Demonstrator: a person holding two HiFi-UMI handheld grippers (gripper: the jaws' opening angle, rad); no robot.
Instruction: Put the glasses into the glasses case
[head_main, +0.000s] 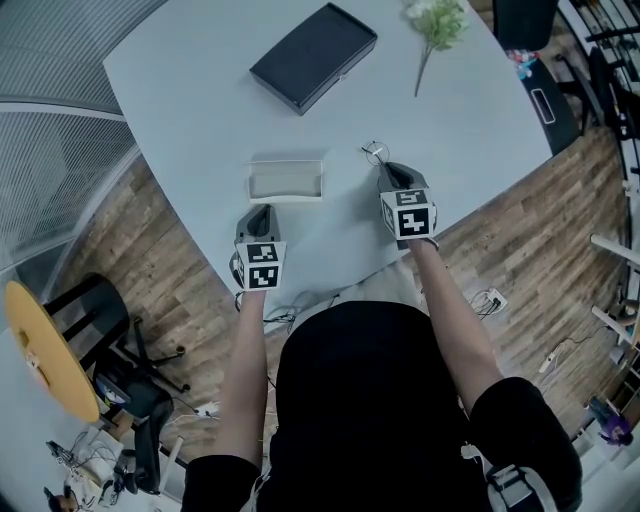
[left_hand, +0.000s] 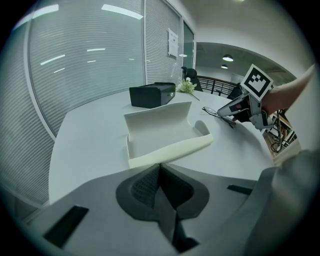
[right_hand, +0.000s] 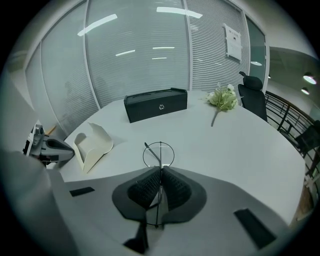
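Note:
The thin wire-rimmed glasses (right_hand: 150, 148) stand on edge on the white table (head_main: 200, 90), and my right gripper (right_hand: 161, 172) is shut on their frame, with one round lens sticking out past the pads. In the head view the glasses (head_main: 375, 153) lie just right of the open white glasses case (head_main: 285, 181), at the tip of my right gripper (head_main: 388, 172). My left gripper (left_hand: 160, 167) is shut with nothing in it, just short of the case's near edge (left_hand: 167, 150). The case is open, with nothing inside it.
A black rectangular box (head_main: 313, 56) lies at the far side of the table, with a sprig of white flowers (head_main: 437, 25) to its right. The table's curved front edge (head_main: 330, 270) runs close to my body. Glass walls with blinds (left_hand: 85, 60) stand on the left.

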